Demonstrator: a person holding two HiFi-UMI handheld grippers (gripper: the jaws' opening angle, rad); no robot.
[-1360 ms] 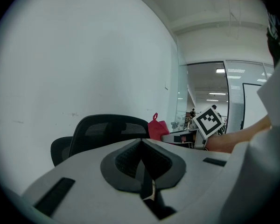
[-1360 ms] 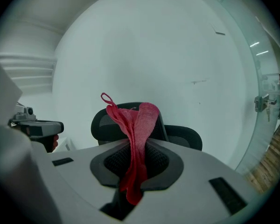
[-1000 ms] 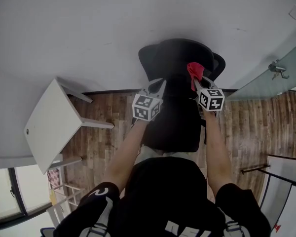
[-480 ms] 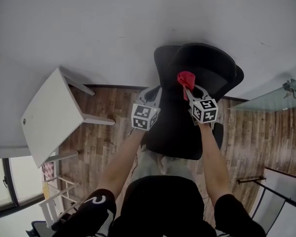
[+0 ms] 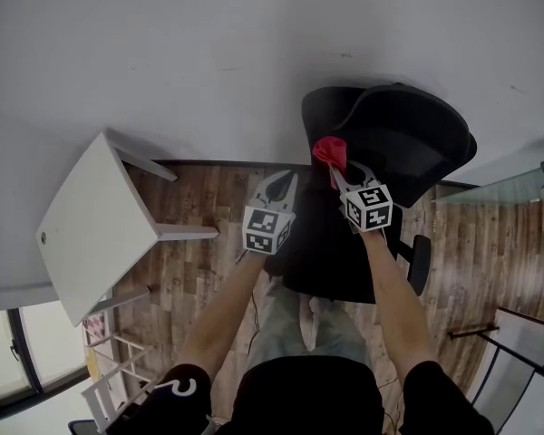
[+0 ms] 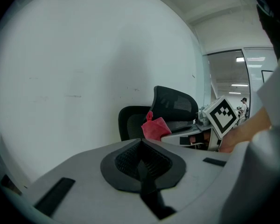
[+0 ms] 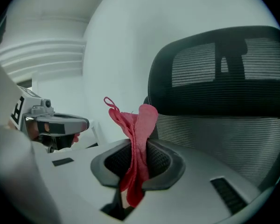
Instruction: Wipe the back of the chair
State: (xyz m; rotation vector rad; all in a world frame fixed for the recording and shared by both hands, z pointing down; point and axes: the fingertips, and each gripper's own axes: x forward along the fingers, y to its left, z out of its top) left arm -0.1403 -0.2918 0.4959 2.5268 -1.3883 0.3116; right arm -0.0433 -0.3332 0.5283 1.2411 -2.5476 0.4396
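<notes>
A black mesh office chair stands against the white wall, its back filling the right of the right gripper view. My right gripper is shut on a red cloth, held at the left edge of the chair back. The cloth sticks up from between the jaws, beside the mesh. My left gripper hangs left of the chair, shut with nothing in it. In the left gripper view the chair and the red cloth are ahead to the right.
A small white table stands to the left over the wood floor. The white wall runs behind everything. A glass partition is at the far right. The chair's armrest juts out on the right.
The chair has shifted right and turned in the head view. The right gripper with the cloth has moved from the middle of the chair back to its left edge. The left gripper barely moved.
</notes>
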